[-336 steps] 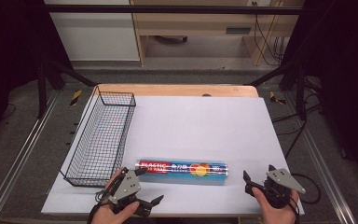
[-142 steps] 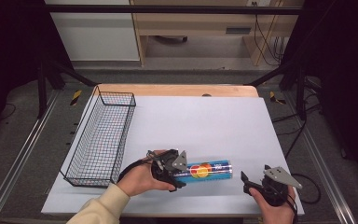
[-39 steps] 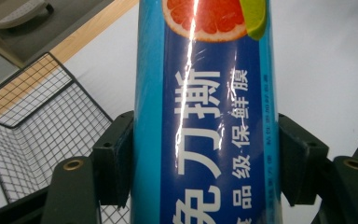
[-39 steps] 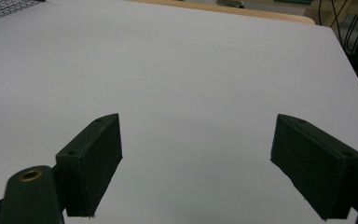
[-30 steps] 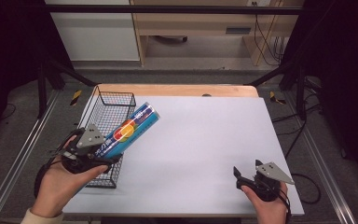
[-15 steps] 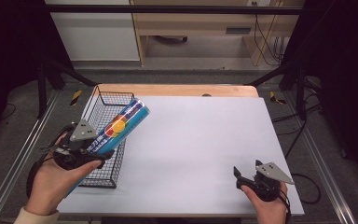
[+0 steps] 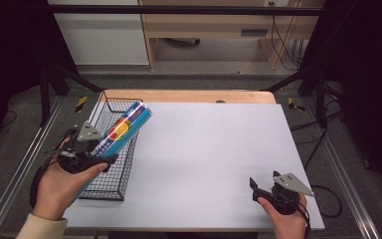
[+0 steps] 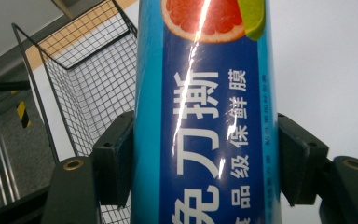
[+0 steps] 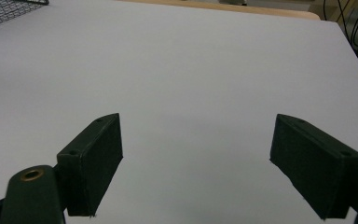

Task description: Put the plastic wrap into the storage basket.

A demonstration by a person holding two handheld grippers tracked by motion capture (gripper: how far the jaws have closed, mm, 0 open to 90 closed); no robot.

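Note:
A long blue plastic-wrap box [image 7: 123,127] with a grapefruit picture hangs tilted over the black wire basket [image 7: 110,172] at the table's left. My left gripper [image 7: 90,154] is shut on the box near its lower end. In the left gripper view the box [image 8: 205,116] runs up between both black jaws, with the basket [image 8: 88,79] behind it. My right gripper [image 7: 256,188] rests near the front right corner of the white table [image 7: 214,149]. Its jaws stand wide open over bare white surface in the right gripper view, the right gripper [image 9: 196,154] holding nothing.
A strip of wooden board [image 7: 189,96] edges the table's far side. A corner of the basket [image 9: 9,7] shows at the top left of the right gripper view. Metal rails [image 7: 15,174] run along the floor at the left.
The left gripper picked the box up from the table's front and carried it left; over the last second it has swung the box further over the basket. The right gripper has stayed put.

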